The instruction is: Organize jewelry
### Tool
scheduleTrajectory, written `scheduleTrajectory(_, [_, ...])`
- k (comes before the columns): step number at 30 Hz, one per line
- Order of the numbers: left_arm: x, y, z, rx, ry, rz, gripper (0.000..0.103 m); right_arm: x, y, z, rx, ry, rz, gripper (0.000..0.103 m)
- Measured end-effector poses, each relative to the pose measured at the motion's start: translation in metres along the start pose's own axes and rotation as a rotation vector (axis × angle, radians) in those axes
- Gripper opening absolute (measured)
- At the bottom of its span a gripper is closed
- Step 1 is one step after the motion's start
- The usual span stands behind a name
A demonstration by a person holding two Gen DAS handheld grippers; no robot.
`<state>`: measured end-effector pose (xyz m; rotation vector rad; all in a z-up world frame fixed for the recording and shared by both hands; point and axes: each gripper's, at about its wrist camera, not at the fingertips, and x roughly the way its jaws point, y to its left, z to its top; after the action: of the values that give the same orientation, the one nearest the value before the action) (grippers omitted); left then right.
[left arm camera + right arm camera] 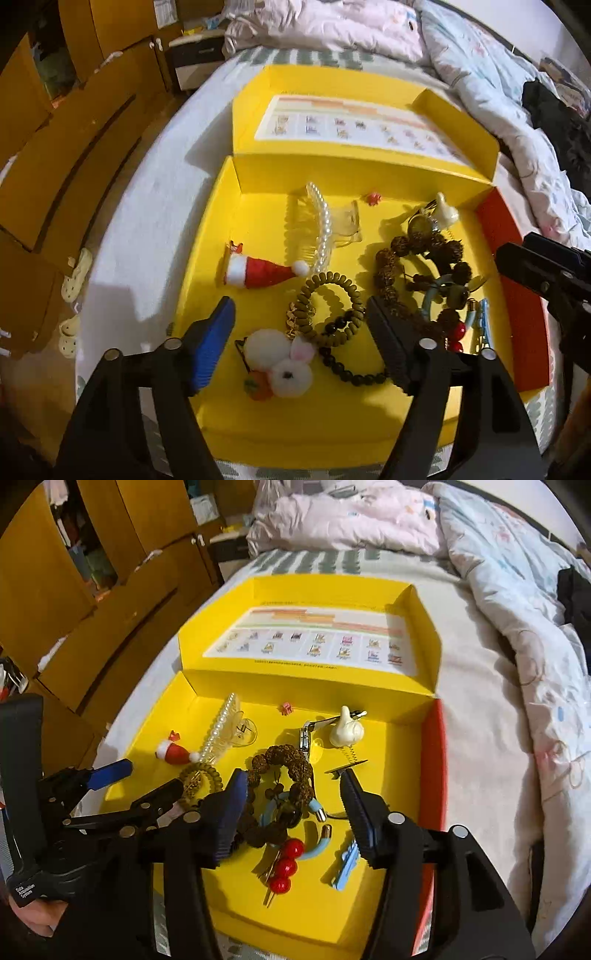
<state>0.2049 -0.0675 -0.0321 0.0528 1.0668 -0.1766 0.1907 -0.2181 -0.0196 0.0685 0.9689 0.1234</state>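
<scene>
Both tools hang open and empty over the yellow box on the bed: the left tool straddles the coiled hair tie, the right tool the brown bead bracelet.

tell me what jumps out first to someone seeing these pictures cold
The bright yellow box lying open on the bed, its tray scattered with trinkets. A knobbly brown bead bracelet sits mid-tray, a Santa hat clip and a pearl hair claw lie towards the tray's left, and a red berry pin lies nearest the right wrist camera. Both grippers hover above it all, jaws open and empty.
</scene>
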Motion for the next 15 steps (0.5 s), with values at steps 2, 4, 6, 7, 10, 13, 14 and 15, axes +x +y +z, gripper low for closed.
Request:
scheduleTrajectory(2, [-0.01,-0.002,-0.004,0.002,-0.033,0.007,0.079,-0.009,-0.001,-0.005,0.01,-0.009,0.001,0.057])
scheduleTrajectory(4, [-0.022,-0.002,-0.008,0.003,-0.064,0.013,0.081,-0.018,-0.002,-0.011,0.02,-0.022,-0.006,0.057])
scheduleTrajectory(6, [-0.033,-0.001,-0.013,-0.001,-0.09,0.012,0.083,-0.029,-0.003,-0.022,0.03,-0.04,-0.013,0.057])
scheduleTrajectory(7, [-0.04,0.0,-0.017,-0.003,-0.105,0.008,0.086,-0.032,-0.004,-0.025,0.035,-0.043,-0.015,0.057])
scheduleTrajectory(10, [-0.054,0.0,-0.029,-0.007,-0.137,0.012,0.087,-0.044,-0.003,-0.04,0.045,-0.059,-0.021,0.057])
scheduleTrajectory(13, [-0.064,0.0,-0.039,-0.006,-0.169,0.02,0.088,-0.054,0.002,-0.055,0.048,-0.073,-0.022,0.057])
scheduleTrajectory(14, [-0.068,-0.001,-0.044,-0.002,-0.18,0.025,0.089,-0.056,0.003,-0.06,0.047,-0.076,-0.02,0.057])
scheduleTrajectory(15, [-0.07,-0.001,-0.049,0.0,-0.19,0.027,0.089,-0.059,0.005,-0.065,0.048,-0.078,-0.019,0.058])
